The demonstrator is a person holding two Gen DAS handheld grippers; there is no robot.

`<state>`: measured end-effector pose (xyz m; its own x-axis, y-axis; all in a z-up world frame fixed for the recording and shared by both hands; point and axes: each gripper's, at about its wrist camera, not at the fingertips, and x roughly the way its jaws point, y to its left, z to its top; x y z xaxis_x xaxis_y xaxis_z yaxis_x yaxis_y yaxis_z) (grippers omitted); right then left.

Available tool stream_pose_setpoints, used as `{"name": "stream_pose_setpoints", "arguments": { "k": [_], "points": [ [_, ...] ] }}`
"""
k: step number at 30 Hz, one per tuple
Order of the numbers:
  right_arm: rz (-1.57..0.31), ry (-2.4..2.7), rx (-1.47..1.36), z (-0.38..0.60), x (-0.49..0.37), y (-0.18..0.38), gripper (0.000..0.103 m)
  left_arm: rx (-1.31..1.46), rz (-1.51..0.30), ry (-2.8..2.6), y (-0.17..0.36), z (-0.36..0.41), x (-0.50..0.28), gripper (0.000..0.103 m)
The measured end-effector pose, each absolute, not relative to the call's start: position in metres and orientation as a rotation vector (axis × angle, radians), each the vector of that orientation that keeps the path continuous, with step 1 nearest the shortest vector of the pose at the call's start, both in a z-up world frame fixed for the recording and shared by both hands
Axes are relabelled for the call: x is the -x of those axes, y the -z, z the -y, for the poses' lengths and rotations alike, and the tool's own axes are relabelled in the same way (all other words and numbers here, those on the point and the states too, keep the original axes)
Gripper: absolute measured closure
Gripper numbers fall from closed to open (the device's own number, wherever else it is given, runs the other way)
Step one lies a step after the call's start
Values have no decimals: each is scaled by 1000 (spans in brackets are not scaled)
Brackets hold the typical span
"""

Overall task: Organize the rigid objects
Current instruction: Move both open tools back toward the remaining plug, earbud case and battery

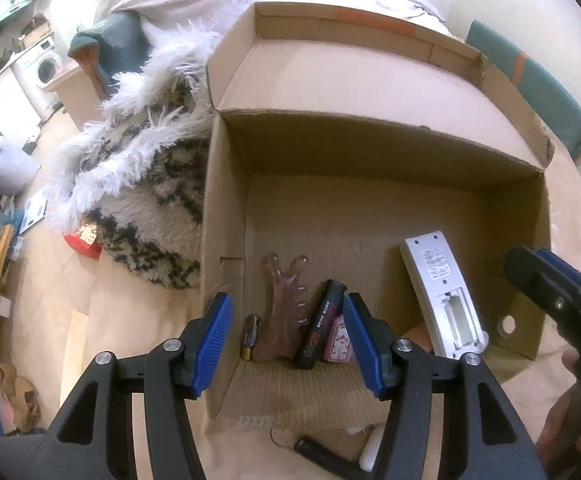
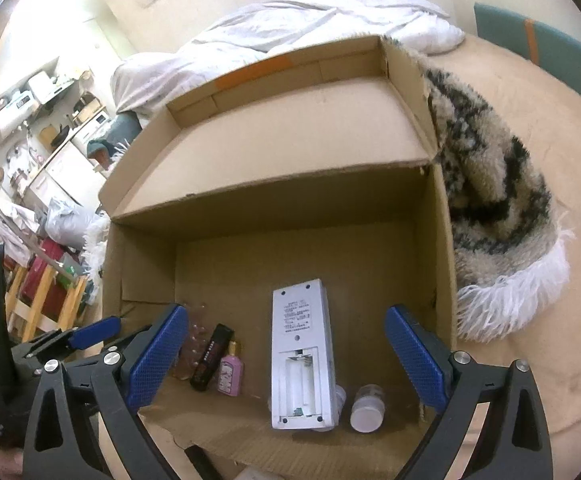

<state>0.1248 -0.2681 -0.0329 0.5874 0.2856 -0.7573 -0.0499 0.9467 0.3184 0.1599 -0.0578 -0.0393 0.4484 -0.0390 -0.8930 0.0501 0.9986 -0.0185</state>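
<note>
While both blue-padded grippers hover open and empty over the brown cardboard box (image 2: 442, 248), the white battery-less remote control (image 2: 301, 356) lies on its floor, long axis running away, nearest the right gripper (image 2: 286, 354).

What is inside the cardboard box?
A white remote lying face down, black tube, pink bottle, comb, battery, white-capped bottle. The remote hides something beneath.

both wrist views down into box (image 1: 370, 152)
</note>
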Motion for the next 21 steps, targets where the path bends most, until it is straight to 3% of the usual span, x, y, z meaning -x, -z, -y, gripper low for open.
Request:
{"name": "stream_pose_setpoints", "arguments": {
  "k": [21],
  "points": [
    [-988, -220, -265, 263, -36, 23, 0, 22, -1138, 7, 27, 18, -90, 48]
  ]
}}
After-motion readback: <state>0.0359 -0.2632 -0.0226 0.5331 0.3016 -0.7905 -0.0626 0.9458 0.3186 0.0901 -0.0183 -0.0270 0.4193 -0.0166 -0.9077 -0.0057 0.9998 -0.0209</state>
